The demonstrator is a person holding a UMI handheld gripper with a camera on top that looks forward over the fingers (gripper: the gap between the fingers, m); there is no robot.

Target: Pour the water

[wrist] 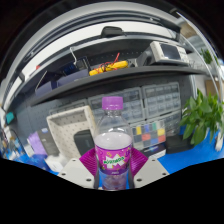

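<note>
A clear plastic bottle (pixel 113 140) with a purple cap and a purple label stands upright between my fingers. My gripper (pixel 113 165) is shut on the bottle, with the magenta pads (pixel 88 160) pressed against the label on both sides. The bottle looks lifted, with its lower part filling the space between the fingers. No cup or other vessel for the water is in view.
Behind the bottle is a dark shelf (pixel 100 82) with yellow tools, a white crate (pixel 72 128), drawer cabinets (pixel 150 105) and a green plant (pixel 202 118) at the right. A blue surface (pixel 190 155) lies below at the right.
</note>
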